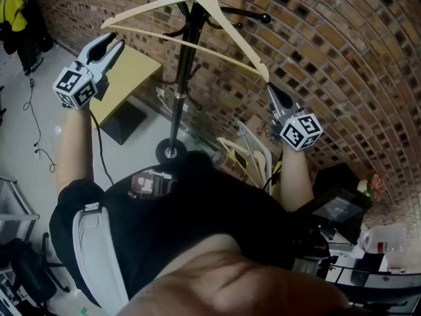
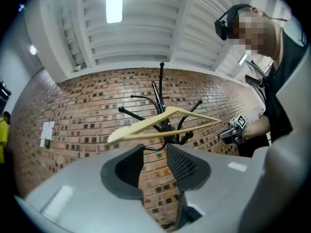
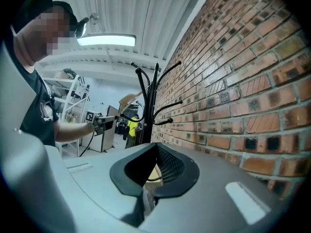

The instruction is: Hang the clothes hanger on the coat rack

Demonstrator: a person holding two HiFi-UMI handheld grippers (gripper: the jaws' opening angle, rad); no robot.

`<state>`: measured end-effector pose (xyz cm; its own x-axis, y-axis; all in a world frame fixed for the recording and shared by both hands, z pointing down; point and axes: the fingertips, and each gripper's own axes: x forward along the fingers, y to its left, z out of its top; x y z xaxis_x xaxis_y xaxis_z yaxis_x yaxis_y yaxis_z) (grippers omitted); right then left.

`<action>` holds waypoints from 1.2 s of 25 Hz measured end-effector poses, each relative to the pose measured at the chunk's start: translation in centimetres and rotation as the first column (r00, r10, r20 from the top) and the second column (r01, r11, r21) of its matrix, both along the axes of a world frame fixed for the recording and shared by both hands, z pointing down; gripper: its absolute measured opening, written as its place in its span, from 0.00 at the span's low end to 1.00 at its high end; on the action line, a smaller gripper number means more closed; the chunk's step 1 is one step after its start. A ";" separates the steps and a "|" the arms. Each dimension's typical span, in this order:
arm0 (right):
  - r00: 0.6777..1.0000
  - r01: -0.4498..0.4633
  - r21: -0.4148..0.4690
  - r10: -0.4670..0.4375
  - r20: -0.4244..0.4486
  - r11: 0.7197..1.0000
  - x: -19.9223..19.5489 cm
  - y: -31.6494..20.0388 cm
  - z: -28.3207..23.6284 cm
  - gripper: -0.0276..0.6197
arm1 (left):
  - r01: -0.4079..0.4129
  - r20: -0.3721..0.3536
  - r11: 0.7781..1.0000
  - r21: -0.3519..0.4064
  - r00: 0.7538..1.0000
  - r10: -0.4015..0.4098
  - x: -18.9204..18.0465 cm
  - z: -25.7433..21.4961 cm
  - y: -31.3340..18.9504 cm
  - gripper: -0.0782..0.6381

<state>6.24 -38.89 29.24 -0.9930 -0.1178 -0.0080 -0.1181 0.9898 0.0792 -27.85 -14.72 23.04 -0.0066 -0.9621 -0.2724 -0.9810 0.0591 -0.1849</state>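
Observation:
A pale wooden clothes hanger [image 1: 191, 18] hangs slanted in front of the black coat rack [image 1: 185, 64], near its top prongs. The hook's top is cut off by the frame edge. My right gripper [image 1: 270, 88] is shut on the hanger's lower right end, and pale wood [image 3: 151, 173] shows between its jaws. My left gripper [image 1: 117, 40] stands open just below the hanger's left end, apart from it. In the left gripper view the hanger [image 2: 165, 125] crosses above the empty open jaws, with the rack [image 2: 161, 106] behind it.
A brick wall [image 1: 316, 51] runs close behind the rack. The rack's round base [image 1: 171, 153] stands on the floor beside a light wooden table [image 1: 128, 78]. Several spare hangers [image 1: 245, 155] lean near the wall. A person in yellow [image 1: 13, 12] stands far left.

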 end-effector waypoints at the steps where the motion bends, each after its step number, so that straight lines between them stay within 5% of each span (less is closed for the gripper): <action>1: 1.000 -0.003 -0.003 0.003 -0.001 1.000 0.2 -0.1 0.2 0.06 | 0.005 -0.023 1.000 -0.004 1.000 -0.005 0.0 0.9 0.3 0.30; 6: 1.000 -0.020 -0.018 0.020 -0.009 1.000 1.3 0.0 1.0 0.06 | -0.041 -0.104 0.998 -0.056 0.994 0.035 2.6 6.3 -0.2 0.30; 13: 0.998 -0.064 -0.061 0.063 -0.017 0.996 4.0 0.5 3.1 0.06 | -0.265 -0.210 0.955 -0.134 0.949 0.234 11.8 13.6 -5.4 0.30; 23: 0.981 -0.193 -0.144 0.186 -0.060 0.971 10.3 0.9 8.9 0.06 | -0.566 -0.361 0.806 -0.175 0.798 0.482 25.3 20.1 -13.2 0.23; 30: 0.940 -0.342 -0.215 0.329 -0.093 0.915 16.1 1.7 14.4 0.06 | -0.695 -0.411 0.685 -0.217 0.702 0.582 32.5 23.1 -16.7 0.17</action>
